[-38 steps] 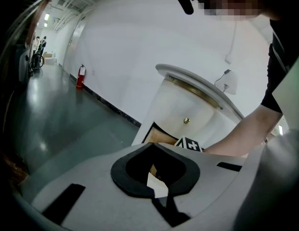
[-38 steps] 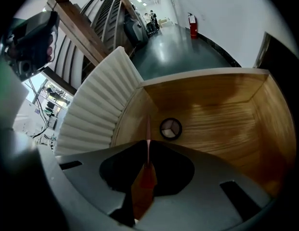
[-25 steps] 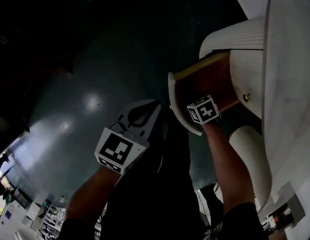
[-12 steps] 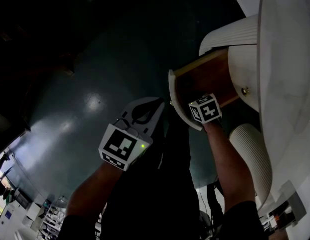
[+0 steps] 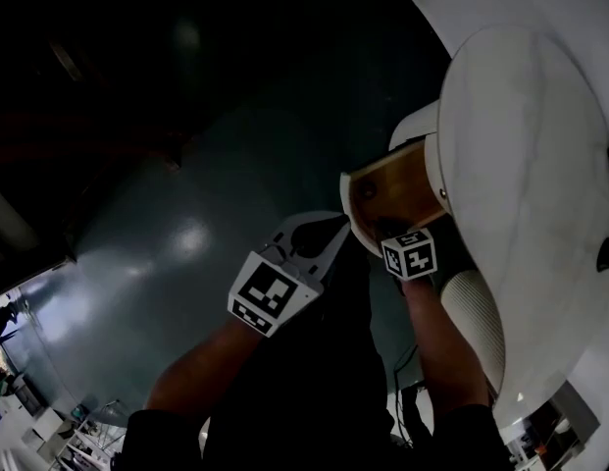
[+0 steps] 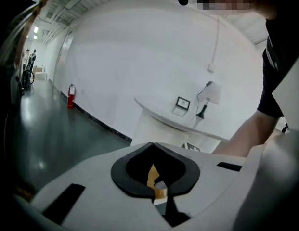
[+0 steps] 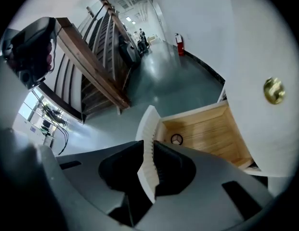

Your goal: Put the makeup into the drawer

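The glossy dark green floor (image 5: 186, 243) filled most of my head view, with the round white surface (image 5: 520, 165) at the right. Under it the wood-lined drawer (image 7: 212, 129) stood pulled out. My right claw (image 7: 150, 150) pinched the drawer's ribbed white front panel (image 7: 147, 124) by its edge (the panel ran straight between the jaws). My left claw (image 6: 152, 148) hung beside it, apart from the drawer, pressed together on nothing. The small round dark-rimmed makeup (image 7: 176, 139) lay on the drawer's wooden bottom, near the front panel. A round brass knob (image 7: 274, 90) sat on the white cabinet face (image 7: 265, 47).
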